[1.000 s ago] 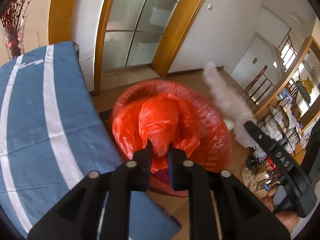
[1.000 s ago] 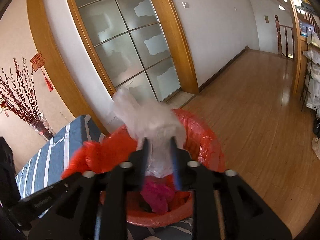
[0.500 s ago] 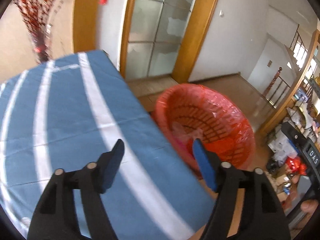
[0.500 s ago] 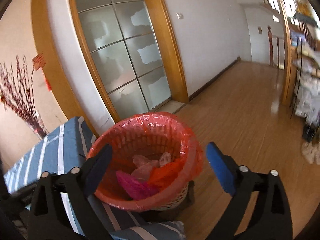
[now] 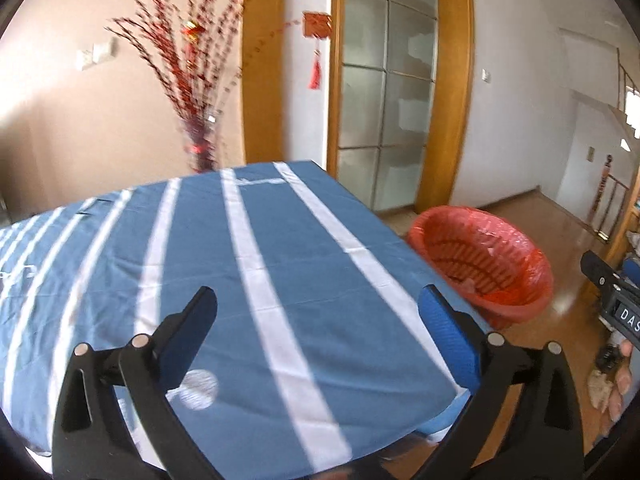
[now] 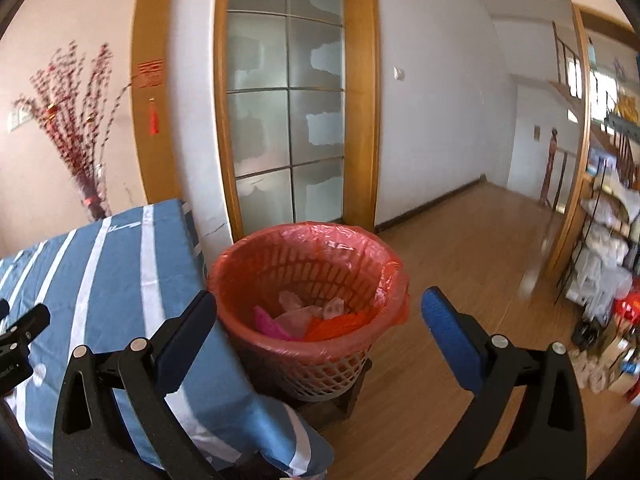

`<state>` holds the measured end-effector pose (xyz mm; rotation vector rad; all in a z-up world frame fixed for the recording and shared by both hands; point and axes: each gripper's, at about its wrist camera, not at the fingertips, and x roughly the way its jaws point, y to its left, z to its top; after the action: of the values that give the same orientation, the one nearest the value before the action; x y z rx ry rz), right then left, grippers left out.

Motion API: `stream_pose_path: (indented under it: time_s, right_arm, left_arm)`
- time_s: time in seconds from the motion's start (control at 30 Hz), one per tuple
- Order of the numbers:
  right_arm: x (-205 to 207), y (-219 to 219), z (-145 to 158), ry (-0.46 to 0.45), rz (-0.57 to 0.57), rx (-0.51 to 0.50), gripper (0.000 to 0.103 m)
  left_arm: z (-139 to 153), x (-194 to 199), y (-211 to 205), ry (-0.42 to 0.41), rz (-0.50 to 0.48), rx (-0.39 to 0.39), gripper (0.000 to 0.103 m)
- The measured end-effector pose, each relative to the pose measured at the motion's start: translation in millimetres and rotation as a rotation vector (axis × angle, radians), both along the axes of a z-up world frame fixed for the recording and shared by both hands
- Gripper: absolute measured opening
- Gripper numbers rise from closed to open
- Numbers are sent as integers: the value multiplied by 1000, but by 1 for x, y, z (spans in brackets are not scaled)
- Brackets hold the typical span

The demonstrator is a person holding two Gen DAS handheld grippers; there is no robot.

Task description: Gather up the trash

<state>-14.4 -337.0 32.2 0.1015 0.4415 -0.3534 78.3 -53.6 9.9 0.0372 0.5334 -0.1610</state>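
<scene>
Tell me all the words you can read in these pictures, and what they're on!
"DAS": white letters on the right gripper, cut off at the picture's edge.
Small label on the left gripper: too blurred to read.
Red wall hanging: no readable characters.

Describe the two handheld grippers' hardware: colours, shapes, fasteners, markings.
Both match. The left gripper and right gripper have matte black, angular linkage arms with triangular cut-outs, joined by round silver pivot pins. Jaws carry blue textured pads on their inner faces. In the left wrist view the right gripper's black body shows white lettering, "DAS", cut off at the frame edge. No cables or sleeves visible; fingertips of a bare hand show.
</scene>
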Motion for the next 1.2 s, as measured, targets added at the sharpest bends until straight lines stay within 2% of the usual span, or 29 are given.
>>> stream_pose_path:
  time_s: [0.2,0.47,0.77,1.2]
  right_arm:
    - [-19,29,3,-11,64,-44,101]
    - [-35,45,4,-16,69,-51,101]
    - [-52,57,2,-12,70,-59,101]
    - [-68,56,-4,3,36,-44,101]
  left_arm:
    - [6,-26,14,-44,54,2,99]
    - [12,-57,23,-98,102,0,99]
    - [8,-78,33,-105,107,-27,99]
    - [2,-93,34,-106,130,0,99]
